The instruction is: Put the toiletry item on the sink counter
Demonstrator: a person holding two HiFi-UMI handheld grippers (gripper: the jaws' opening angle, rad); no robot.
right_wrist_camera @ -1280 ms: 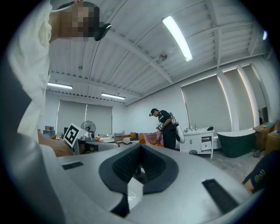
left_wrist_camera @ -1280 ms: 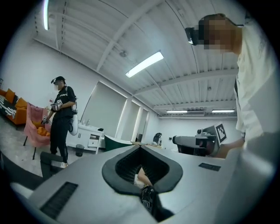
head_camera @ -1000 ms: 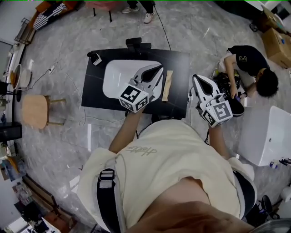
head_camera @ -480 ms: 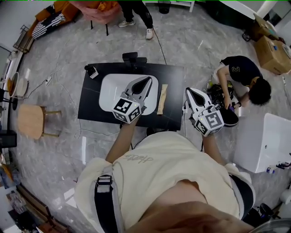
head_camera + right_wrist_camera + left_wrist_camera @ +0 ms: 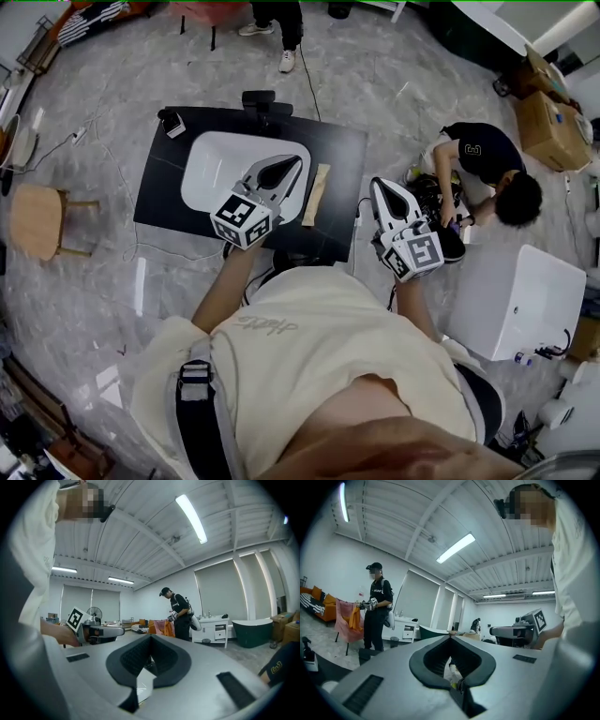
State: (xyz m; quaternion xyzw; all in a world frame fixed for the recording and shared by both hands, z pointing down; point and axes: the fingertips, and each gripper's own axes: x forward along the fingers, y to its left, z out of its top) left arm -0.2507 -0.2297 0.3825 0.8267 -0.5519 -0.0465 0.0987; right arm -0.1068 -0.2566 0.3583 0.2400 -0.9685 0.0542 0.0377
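Grey marble-look floor with loose cables. A black sink counter [image 5: 343, 157] stands in the middle, with a white basin [image 5: 210, 165] set into it and a black faucet [image 5: 258, 100] at the back edge. There is a small dark dispenser-like thing [image 5: 172, 123] on the back left corner, too small to name. A wooden stool [image 5: 37, 221] is off to the left, a white cabinet [image 5: 521, 300] to the right and cardboard boxes [image 5: 551, 127] at far right. A crouching person [image 5: 486, 156] in a black shirt is right of the counter. The gripper views show a standing person [image 5: 377, 606] in black with a cap, strip lights on a white ceiling and a dark green bathtub [image 5: 253, 632].

The toiletry item [image 5: 315, 194] is a tan, flat, narrow strip lying on the black counter between the basin and the counter's right edge. Nothing grips it.

The left gripper [image 5: 294, 162] is above the basin's right side, tips just beside the item, jaws together and empty. The right gripper [image 5: 380, 185] is off the counter's right edge, above the floor, jaws together and empty.
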